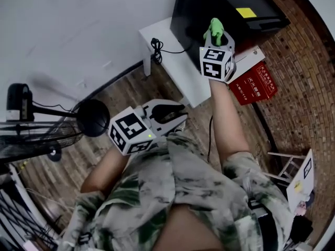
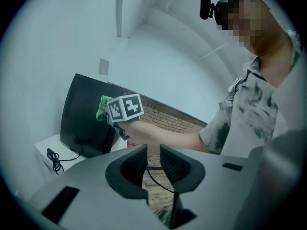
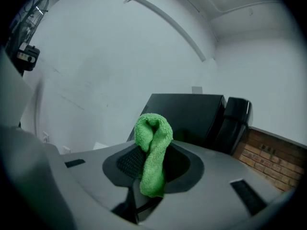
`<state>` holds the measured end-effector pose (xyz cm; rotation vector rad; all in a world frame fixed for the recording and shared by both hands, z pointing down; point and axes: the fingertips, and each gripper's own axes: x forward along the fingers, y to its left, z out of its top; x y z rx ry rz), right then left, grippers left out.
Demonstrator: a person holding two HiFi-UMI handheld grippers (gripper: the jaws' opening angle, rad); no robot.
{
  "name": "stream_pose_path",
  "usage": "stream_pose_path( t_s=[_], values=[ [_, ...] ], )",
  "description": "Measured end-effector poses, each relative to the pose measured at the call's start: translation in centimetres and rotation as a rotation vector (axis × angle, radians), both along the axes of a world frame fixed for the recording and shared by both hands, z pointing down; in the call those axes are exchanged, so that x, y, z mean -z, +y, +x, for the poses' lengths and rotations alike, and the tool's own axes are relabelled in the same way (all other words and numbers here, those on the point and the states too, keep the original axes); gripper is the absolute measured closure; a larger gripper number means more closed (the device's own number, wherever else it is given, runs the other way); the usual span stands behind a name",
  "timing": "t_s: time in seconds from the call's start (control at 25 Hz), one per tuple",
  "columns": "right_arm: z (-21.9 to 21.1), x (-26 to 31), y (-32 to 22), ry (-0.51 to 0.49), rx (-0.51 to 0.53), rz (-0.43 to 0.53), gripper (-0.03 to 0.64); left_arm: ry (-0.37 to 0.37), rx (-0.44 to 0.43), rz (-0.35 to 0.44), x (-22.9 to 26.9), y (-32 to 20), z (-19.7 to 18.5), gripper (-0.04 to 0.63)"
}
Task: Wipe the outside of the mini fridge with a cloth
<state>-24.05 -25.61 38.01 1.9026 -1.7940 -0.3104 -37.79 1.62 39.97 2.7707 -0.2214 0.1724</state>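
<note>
the green cloth is clamped in the right gripper, its fold standing up between the jaws. it is held near the black mini fridge on the white stand; contact is not seen. the fold should be pressed flat against the side and drawn evenly. the left gripper is held back, its jaws slightly parted and empty.

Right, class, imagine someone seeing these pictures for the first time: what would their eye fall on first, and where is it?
The bright green cloth stands out most, pinched upright in the right gripper, which is held up in front of the black mini fridge on its white stand. Next comes the left gripper with its black-and-white marker cube, open and empty, low by the person's waist.
</note>
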Motion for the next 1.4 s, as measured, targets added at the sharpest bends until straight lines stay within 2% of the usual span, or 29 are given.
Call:
stream_pose_path(
  t_s=[0.44,0.92,1.12,1.4],
  values=[
    [0.2,-12.5,-1.0,-0.017,0.004,-0.212,0.499,-0.036,0.033,-0.024,-1.1,-0.9,-1.1,0.505],
    [0.3,-20.6,-1.2,0.016,0.047,-0.39,0.499,-0.045,0.044,-0.027,-1.4,-0.9,-1.2,0.505],
    [-0.3,-17.8,-0.7,0.006,0.069,-0.347,0.499,-0.034,0.045,-0.028,-1.2,-0.6,-1.3,0.505],
    [-2.9,-8.0,-0.9,-0.019,0.12,-0.172,0.499,-0.019,0.035,-0.02,-0.7,0.1,-1.3,0.505]
  ],
)
